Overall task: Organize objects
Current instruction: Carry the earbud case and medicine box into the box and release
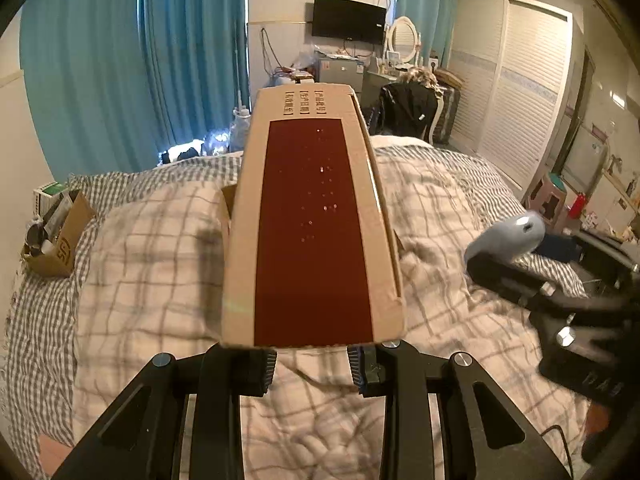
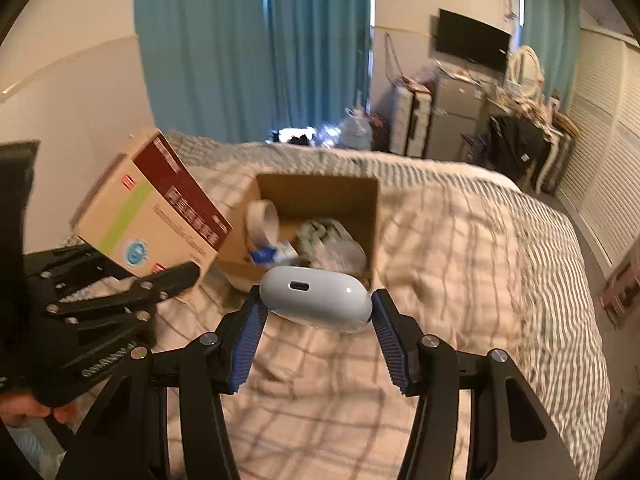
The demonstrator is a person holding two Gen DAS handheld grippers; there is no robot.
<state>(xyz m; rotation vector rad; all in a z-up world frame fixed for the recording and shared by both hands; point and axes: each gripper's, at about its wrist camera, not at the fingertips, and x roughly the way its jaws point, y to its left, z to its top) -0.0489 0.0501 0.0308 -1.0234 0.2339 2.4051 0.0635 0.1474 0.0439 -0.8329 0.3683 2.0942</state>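
My left gripper (image 1: 312, 356) is shut on a long tan carton with a dark red panel (image 1: 312, 220), held above the bed; the carton also shows in the right wrist view (image 2: 152, 216), tilted at the left. My right gripper (image 2: 316, 312) is shut on a smooth pale blue-white oval case (image 2: 316, 300), held above the checked blanket just in front of an open cardboard box (image 2: 320, 192). That box holds a tape roll (image 2: 262, 218) and crumpled wrappers. The case shows blurred in the left wrist view (image 1: 506, 236).
The checked blanket (image 1: 160, 280) covers the bed. A small open cardboard box (image 1: 60, 248) with items sits at the bed's left edge. Blue curtains (image 1: 120, 60), a wall television (image 1: 348, 20), a wardrobe (image 1: 516, 92) and cluttered furniture stand beyond the bed.
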